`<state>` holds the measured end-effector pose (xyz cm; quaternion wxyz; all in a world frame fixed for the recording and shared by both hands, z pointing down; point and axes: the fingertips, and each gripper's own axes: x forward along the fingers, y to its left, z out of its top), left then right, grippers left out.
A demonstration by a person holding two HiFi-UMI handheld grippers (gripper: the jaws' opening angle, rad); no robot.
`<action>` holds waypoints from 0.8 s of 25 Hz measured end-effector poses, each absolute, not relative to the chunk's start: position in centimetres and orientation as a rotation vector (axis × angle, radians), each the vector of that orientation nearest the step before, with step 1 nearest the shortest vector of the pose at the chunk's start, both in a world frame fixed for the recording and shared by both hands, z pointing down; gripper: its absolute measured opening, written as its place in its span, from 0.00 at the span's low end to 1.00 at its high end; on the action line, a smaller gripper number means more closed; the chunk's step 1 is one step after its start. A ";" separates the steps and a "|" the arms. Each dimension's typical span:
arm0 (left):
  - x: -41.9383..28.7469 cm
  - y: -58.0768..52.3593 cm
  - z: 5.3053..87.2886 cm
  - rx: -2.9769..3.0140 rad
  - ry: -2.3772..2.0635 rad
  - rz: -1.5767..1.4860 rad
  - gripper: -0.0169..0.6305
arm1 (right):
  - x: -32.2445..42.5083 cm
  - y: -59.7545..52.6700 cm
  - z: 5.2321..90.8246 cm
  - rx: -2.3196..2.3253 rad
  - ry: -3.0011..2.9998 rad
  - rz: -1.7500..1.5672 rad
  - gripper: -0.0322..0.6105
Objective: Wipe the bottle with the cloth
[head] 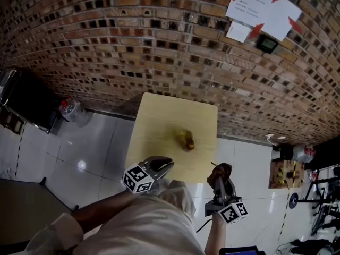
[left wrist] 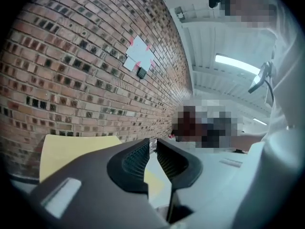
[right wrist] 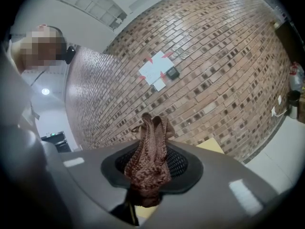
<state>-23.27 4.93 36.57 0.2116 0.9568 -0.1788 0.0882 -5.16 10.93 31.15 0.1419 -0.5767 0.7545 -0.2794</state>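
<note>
Closest to us was our own pale sleeve [head: 143, 222], and just ahead of it sat the left gripper [left wrist: 153, 147], over the near left corner of the yellow surface [head: 159, 121]. Its jaws stood a crack apart, released, with nothing between them as far as we could see. Over by the near right corner, the right gripper [right wrist: 150, 168] was clenched on the brown knitted cloth [right wrist: 151, 147], which stuck up in a bunched fold past the jaw tips. We spotted the bottle [head: 187, 139], small and yellowish, out on the surface ahead of both grippers: off to the right of the left one and to the left of the right one, touching neither. Beyond the grippers was a brick wall [head: 133, 47] with white papers [head: 260, 7] taped on it.
</note>
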 end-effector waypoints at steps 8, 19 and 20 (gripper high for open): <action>-19.8 1.7 37.5 2.655 -0.612 0.361 0.21 | -1.9 7.1 32.2 -1.576 2.261 -0.880 0.19; -15.6 -1.7 41.6 2.630 -0.679 0.573 0.42 | 1.6 2.3 36.2 -1.464 2.387 -0.987 0.19; -15.4 -2.1 41.8 2.602 -0.690 0.550 0.42 | 1.8 2.0 36.7 -1.457 2.399 -0.996 0.19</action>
